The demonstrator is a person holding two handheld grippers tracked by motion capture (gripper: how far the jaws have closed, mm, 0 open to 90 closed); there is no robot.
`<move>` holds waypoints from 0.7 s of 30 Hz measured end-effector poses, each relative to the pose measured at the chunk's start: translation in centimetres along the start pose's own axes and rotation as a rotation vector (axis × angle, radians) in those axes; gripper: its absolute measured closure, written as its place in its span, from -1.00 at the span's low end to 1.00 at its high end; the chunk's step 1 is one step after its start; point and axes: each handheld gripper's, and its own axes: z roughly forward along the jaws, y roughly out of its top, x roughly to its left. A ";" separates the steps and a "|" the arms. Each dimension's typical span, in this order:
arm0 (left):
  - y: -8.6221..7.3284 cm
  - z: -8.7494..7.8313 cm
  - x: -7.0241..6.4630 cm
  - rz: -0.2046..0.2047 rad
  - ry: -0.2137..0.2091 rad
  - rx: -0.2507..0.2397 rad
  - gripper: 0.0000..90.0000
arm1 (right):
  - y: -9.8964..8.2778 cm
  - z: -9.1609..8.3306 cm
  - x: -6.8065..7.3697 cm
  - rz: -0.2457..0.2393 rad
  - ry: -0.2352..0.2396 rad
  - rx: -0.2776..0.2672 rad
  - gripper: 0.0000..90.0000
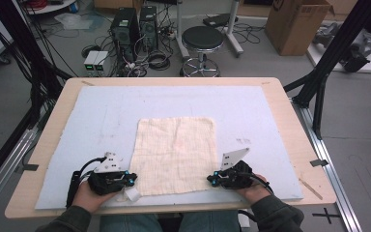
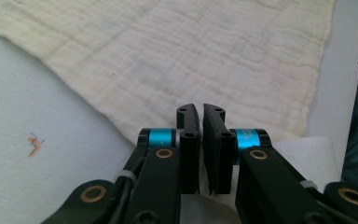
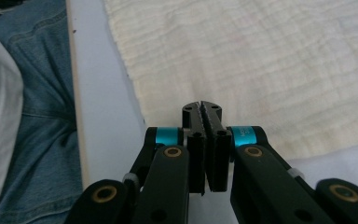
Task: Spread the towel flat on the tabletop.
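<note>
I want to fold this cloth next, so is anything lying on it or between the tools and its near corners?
Nothing visible does. The cloth lies flat and bare on the blue mat, with the left tool and right tool already at its near corners.

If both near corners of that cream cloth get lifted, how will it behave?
The cream cloth looks thin and crinkled in the left gripper view, so it will probably sag and drape. It seems light. Its woven texture on the blue mat likely grips, so pushing may bunch it.

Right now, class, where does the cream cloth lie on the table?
In the high view the cream cloth lies flat on the pale blue mat, toward its near edge, between the left gripper and the right gripper.
</note>
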 end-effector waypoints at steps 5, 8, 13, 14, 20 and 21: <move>0.0 -0.1 -0.1 0.011 -0.015 0.005 0.91 | -0.2 -0.3 0.2 0.007 0.017 -0.004 0.98; -0.1 -0.1 -0.1 0.001 -0.025 -0.001 0.91 | -0.4 -0.4 0.4 0.007 0.025 -0.003 0.97; 0.2 -0.6 0.1 -0.012 -0.034 -0.039 0.77 | -0.5 -0.9 0.0 0.054 0.028 -0.065 0.76; 0.2 -0.7 0.2 -0.014 -0.035 -0.046 0.75 | -0.5 -1.0 -0.2 0.058 0.029 -0.076 0.71; 0.4 -1.2 0.6 -0.046 -0.027 -0.094 0.59 | -0.4 -1.3 -1.0 0.115 -0.008 -0.134 0.41; 0.5 -1.3 0.7 -0.058 -0.022 -0.108 0.57 | -0.3 -1.3 -1.1 0.125 -0.019 -0.144 0.37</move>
